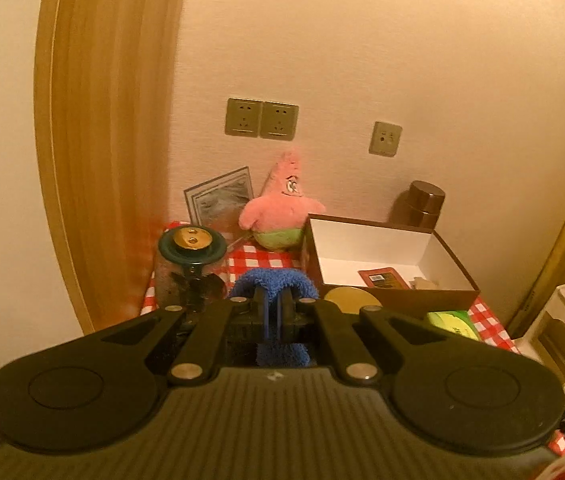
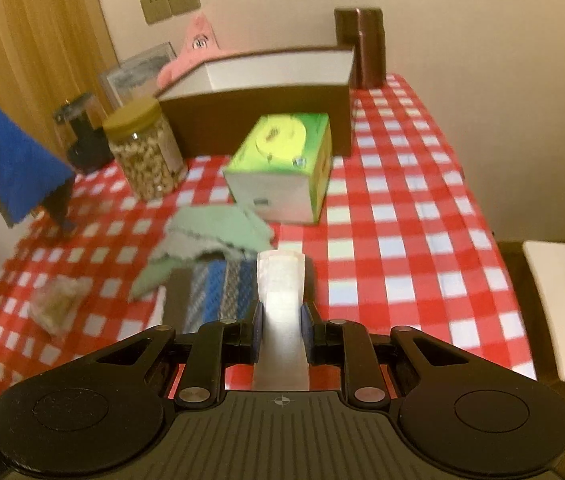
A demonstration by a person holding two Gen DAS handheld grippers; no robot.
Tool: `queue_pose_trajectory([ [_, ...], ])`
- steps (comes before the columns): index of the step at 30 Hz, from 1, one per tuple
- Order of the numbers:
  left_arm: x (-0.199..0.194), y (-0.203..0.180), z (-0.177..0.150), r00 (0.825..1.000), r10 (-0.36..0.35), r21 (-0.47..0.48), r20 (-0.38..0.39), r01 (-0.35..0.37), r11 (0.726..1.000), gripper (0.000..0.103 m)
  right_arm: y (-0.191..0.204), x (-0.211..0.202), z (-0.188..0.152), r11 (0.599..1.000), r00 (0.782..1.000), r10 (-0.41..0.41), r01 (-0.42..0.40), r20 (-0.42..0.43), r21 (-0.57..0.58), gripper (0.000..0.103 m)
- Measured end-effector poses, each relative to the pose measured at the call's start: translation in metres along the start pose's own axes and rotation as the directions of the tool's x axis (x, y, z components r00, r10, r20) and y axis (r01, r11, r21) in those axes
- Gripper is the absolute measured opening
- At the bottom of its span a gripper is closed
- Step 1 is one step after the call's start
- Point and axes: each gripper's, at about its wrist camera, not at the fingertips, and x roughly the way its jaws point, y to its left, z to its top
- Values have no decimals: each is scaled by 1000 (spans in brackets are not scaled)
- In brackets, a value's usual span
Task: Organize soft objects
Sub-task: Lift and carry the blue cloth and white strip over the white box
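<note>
- While the left tool is clamped tight on a blue cloth, the cloth bunches over the fingertips in the left wrist view and hangs below them; in the right wrist view the same blue cloth hangs in the air at the left edge, above the counter with its red-and-white checked cover.
- The right tool stands narrow, its jaws pressed on a pale, flat folded piece that sticks out forward between them; what it is made of I cannot tell.
- A green cloth lies crumpled on the counter just ahead and left of the right tool, partly over a blue-and-grey striped cloth.
- A green tissue box sits beyond the green cloth, just in front of an open brown box with a white inside.
- In the left wrist view the open brown box holds a small red packet and some pale bits on its floor.
- A pink star-shaped plush toy leans at the wall behind the box, beside a framed picture.
- A jar with a tan lid, filled with light-coloured bits, stands left of the tissue box, with a dark-lidded jar behind it.
- A brown cylinder canister stands at the back, touching the box's far corner.
- A small clear bag lies on the counter at the left.
</note>
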Motion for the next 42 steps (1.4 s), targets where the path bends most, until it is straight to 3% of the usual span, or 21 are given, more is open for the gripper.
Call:
queue_pose_trajectory([
  [20, 17, 3, 5, 1000, 23, 0, -16, -23, 1000, 3, 32, 12, 60, 991, 991, 115, -109, 69, -83, 21],
  [42, 57, -16, 56, 999, 15, 52, 43, -17, 998, 3, 45, 54, 136, 971, 973, 192, -170, 128, -169, 21],
])
